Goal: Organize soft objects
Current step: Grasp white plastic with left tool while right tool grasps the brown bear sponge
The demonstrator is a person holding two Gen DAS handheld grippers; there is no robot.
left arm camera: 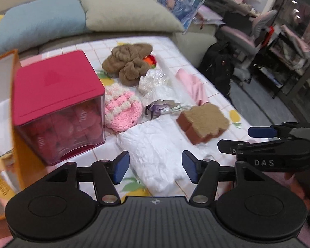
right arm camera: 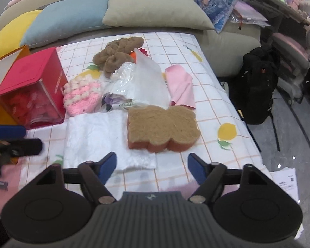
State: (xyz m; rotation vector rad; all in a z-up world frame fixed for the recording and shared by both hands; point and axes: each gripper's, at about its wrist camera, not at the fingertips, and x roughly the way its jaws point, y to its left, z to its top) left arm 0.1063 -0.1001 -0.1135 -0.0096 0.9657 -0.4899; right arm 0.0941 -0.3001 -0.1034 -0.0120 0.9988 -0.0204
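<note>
We are holding the left gripper (left arm camera: 155, 168) with jaws spread wide and gripping nothing, hovering over the folded white cloth (left arm camera: 153, 150). Our right gripper (right arm camera: 152, 168) is likewise gaping wide and bare, just short of the toast-shaped plush (right arm camera: 162, 127). Beyond these, the pink crocheted piece (right arm camera: 81, 96) is lying beside the red-lidded box (left arm camera: 57, 107), with the brown plush (left arm camera: 128, 62) and pink cloth (right arm camera: 180, 85) resting farther back on the checked sheet (right arm camera: 217, 107).

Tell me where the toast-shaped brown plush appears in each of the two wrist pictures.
Left wrist: the toast-shaped plush lies right of centre, beyond the right fingertip.
Right wrist: it lies near the centre, just beyond the open tool.
Shared landmark: the red-lidded box, at the left in both.
</note>
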